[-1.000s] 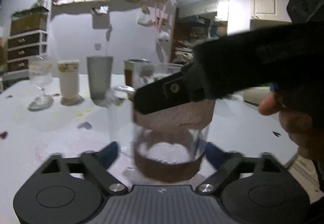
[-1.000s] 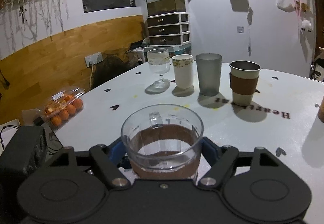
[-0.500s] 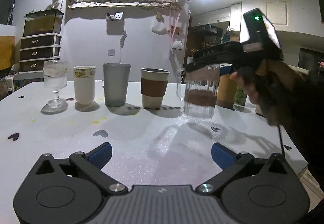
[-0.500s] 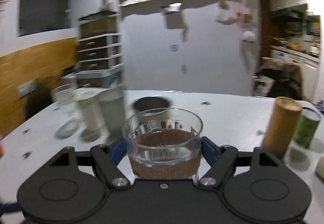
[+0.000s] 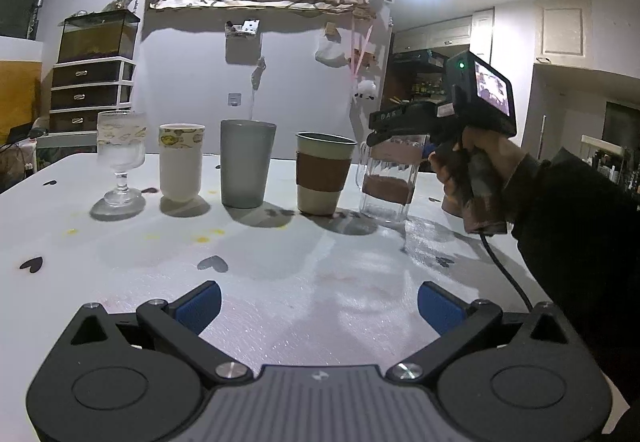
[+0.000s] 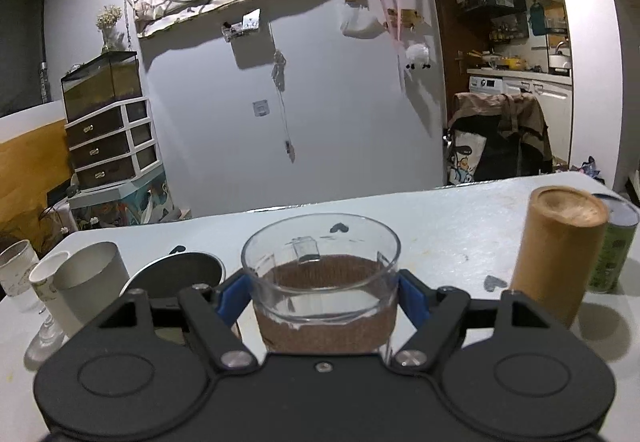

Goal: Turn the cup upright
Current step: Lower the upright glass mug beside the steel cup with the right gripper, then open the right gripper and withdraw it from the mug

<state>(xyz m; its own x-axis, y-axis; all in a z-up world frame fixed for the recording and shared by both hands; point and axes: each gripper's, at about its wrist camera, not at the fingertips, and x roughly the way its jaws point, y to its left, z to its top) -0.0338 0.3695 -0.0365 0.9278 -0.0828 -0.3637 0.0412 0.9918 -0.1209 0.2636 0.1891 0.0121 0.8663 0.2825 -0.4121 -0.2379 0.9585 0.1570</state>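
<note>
The clear glass cup with a brown cork band (image 6: 322, 292) stands upright, mouth up, between the blue pads of my right gripper (image 6: 320, 292), which is shut on it. In the left wrist view the same cup (image 5: 388, 180) sits at the right end of a row of cups, its base on or just above the white table (image 5: 280, 282); I cannot tell which. The right gripper (image 5: 394, 140) grips it near the rim. My left gripper (image 5: 318, 308) is open and empty, low over the table's near side.
A row stands left of the cup: stemmed glass (image 5: 121, 158), white cup (image 5: 181, 162), grey tumbler (image 5: 247, 162), metal cup with brown sleeve (image 5: 323, 178). A bamboo cylinder (image 6: 558, 254) and a green can (image 6: 612, 242) stand to the right.
The right gripper carried the cup from between the left gripper's fingers away to the right end of the row and lowered it. The left gripper stays open and empty.
</note>
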